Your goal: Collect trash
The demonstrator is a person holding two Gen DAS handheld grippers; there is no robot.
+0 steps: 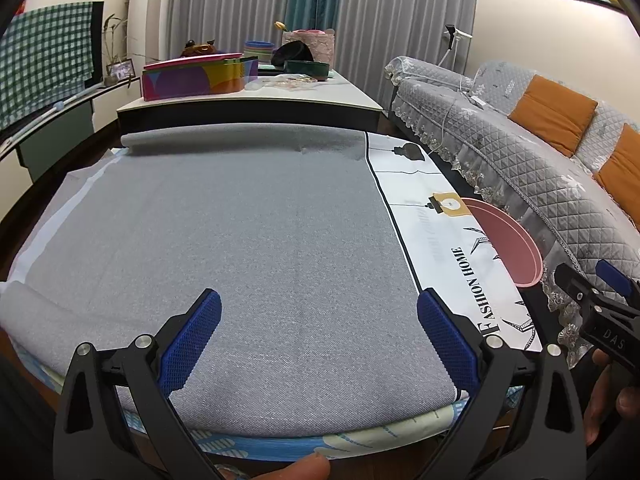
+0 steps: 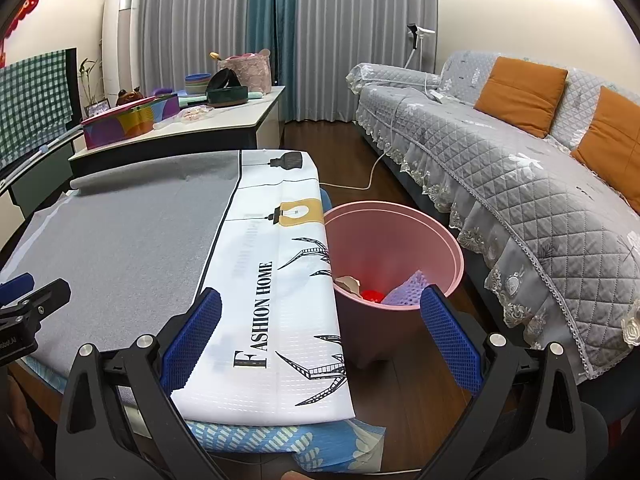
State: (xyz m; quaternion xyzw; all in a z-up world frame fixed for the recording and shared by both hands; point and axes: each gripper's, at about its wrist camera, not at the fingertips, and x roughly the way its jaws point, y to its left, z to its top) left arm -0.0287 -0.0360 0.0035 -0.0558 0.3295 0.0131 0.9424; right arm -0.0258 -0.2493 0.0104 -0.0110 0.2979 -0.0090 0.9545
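A pink trash bin (image 2: 396,236) stands on the floor at the table's right edge; it also shows in the left wrist view (image 1: 508,244). Inside it lie a purple mesh piece (image 2: 404,290), a red item (image 2: 372,295) and a beige scrap (image 2: 348,282). My left gripper (image 1: 319,340) is open and empty above the grey cloth (image 1: 240,240). My right gripper (image 2: 320,340) is open and empty above the table's right edge, near the bin. No loose trash shows on the table top.
A white "Fashion Home" cloth (image 2: 272,272) covers the table's right strip. A grey quilted sofa (image 2: 520,184) with orange cushions runs along the right. A second table (image 1: 248,100) behind holds a colourful box, bowls and a basket. A white cable (image 2: 360,184) lies on the floor.
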